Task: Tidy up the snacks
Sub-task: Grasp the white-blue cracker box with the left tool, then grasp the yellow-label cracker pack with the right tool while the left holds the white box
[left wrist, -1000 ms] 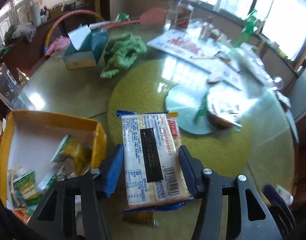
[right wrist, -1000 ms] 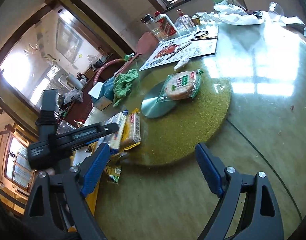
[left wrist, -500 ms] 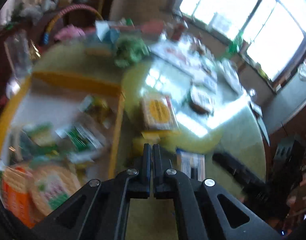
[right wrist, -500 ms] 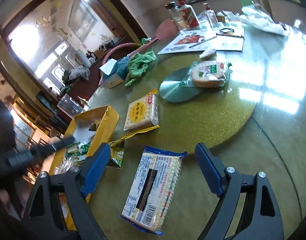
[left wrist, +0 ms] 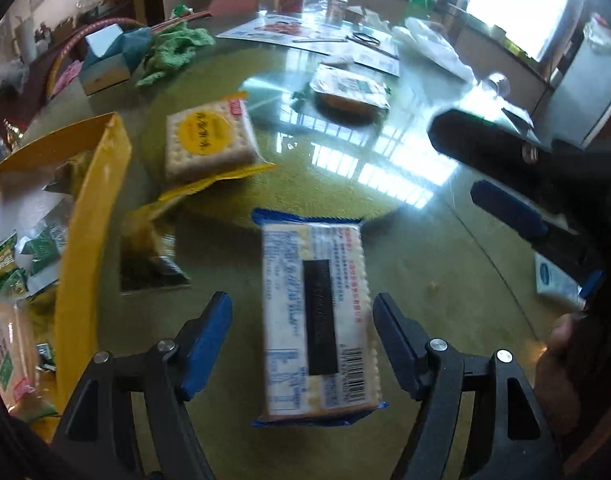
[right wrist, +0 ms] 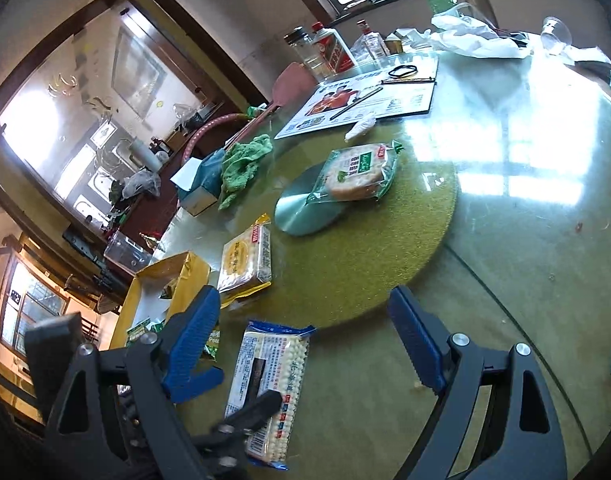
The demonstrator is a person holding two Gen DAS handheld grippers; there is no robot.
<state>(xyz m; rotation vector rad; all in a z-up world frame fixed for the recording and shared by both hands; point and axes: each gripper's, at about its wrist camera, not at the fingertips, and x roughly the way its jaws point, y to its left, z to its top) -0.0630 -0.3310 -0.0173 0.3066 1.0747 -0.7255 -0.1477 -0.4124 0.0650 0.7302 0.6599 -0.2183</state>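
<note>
The blue-wrapped cracker pack [left wrist: 319,312] is lying flat on the glass counter [left wrist: 445,240], low in the centre of the left wrist frame, sitting right between the blue pads of the left tool [left wrist: 301,336]. Its jaws have just been opening and are standing apart now, with a gap showing on both sides of the pack, so nothing is getting squeezed. The pack's long axis is running up and down the frame, in line with the tool, barcode end nearest the camera and the other end touching the edge of the green turntable [left wrist: 345,184]. In the right wrist frame, the right tool [right wrist: 305,332] is hanging wide apart with nothing in it, the same pack lying between its pads. The yellow box [left wrist: 93,216] is sitting at the left edge, near the yellow cracker pack [left wrist: 209,144].
</note>
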